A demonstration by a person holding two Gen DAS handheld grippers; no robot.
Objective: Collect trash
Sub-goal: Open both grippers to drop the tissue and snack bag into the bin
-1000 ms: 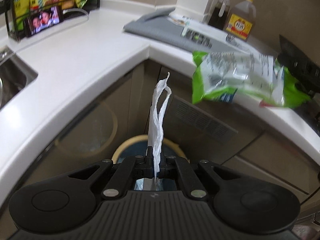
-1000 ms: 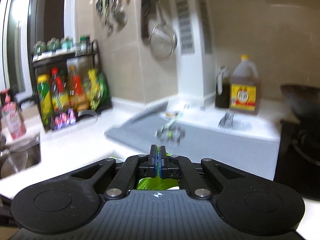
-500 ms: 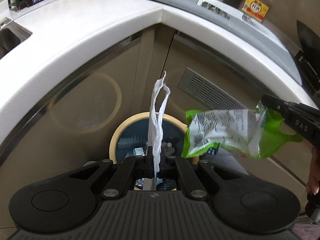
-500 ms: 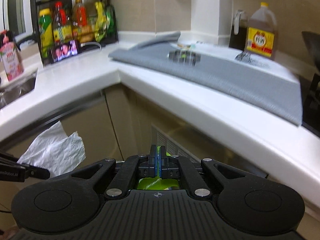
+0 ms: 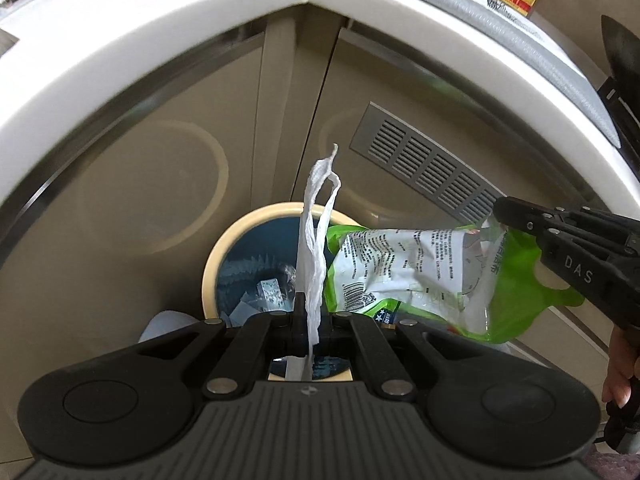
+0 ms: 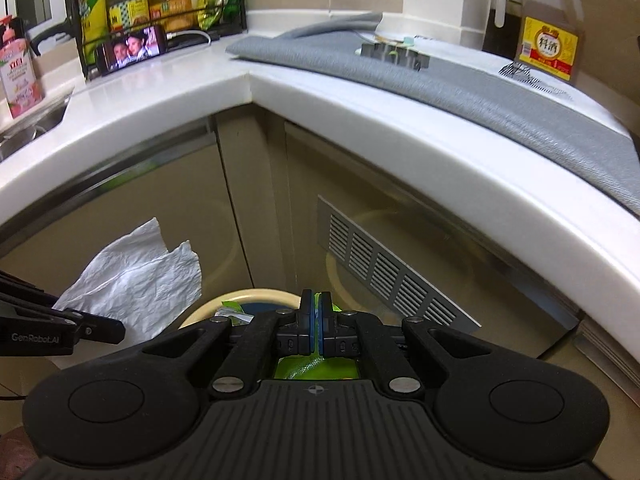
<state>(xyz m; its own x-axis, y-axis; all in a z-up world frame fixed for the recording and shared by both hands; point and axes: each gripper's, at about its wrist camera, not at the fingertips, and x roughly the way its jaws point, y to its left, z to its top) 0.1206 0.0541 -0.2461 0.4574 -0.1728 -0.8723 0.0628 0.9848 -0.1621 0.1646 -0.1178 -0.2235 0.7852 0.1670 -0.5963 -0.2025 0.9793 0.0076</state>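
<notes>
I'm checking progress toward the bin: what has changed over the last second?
Both grippers came down from counter height to just above the bin. The green wrapper now hangs over its rim. Unchanged: left gripper clamps the tissue, right gripper the wrapper.

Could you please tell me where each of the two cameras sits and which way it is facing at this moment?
Left wrist: on the left gripper, angled down at the trash bin; its fingers pinch a white tissue; the right gripper and a hand show.
Right wrist: on the right gripper, facing the counter corner; shut on a green wrapper.
Shared: bin, tissue, wrapper, cabinet vent.
</notes>
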